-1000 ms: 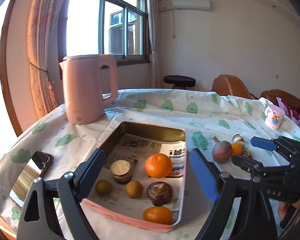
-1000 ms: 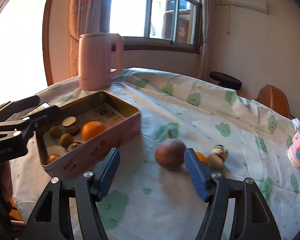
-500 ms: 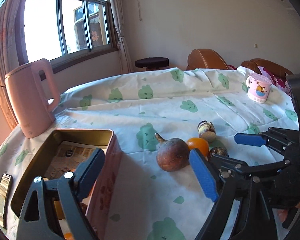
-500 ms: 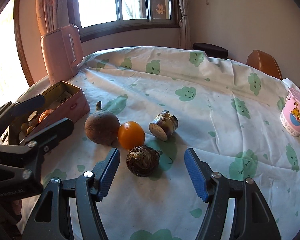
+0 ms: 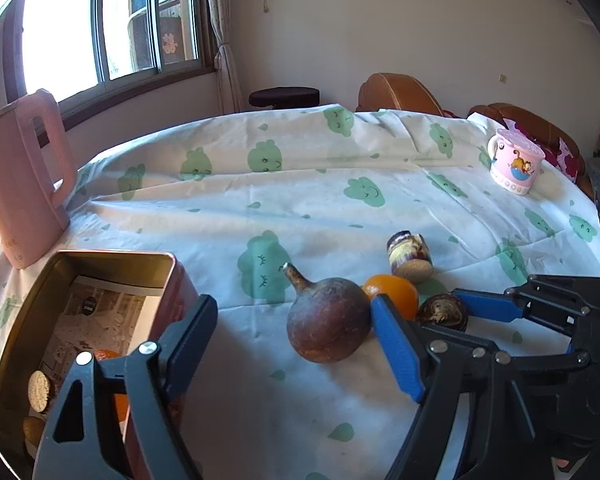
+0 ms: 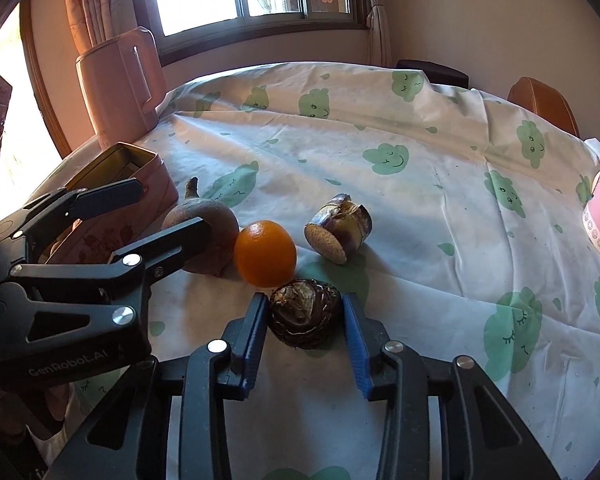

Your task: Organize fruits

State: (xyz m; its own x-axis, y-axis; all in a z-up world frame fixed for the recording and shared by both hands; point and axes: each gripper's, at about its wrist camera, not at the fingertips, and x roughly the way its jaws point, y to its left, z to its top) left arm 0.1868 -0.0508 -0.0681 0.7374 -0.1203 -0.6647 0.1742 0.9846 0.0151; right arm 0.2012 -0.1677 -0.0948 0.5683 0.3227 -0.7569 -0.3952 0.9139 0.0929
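Note:
A dark scaly round fruit (image 6: 303,311) lies on the tablecloth between the fingers of my right gripper (image 6: 305,312), whose pads stand close on both sides of it; it also shows in the left wrist view (image 5: 443,311). Behind it lie an orange (image 6: 265,253), a large brown bulb-shaped fruit with a stem (image 6: 204,224) and a cut purple-brown piece (image 6: 340,229). My left gripper (image 5: 294,334) is open and empty, its fingers on either side of the brown fruit (image 5: 327,329). The pink tin box (image 5: 32,344) at the left holds several fruits.
A pink kettle (image 6: 120,80) stands at the back left of the round table by the window. A pink cartoon mug (image 5: 515,166) stands at the far right. Brown chairs (image 5: 400,92) and a dark stool (image 5: 284,98) stand beyond the table edge.
Both grippers have swung right, away from the tin, toward the loose fruits. My right gripper has moved forward and narrowed around the dark scaly fruit. The left gripper now frames the brown fruit.

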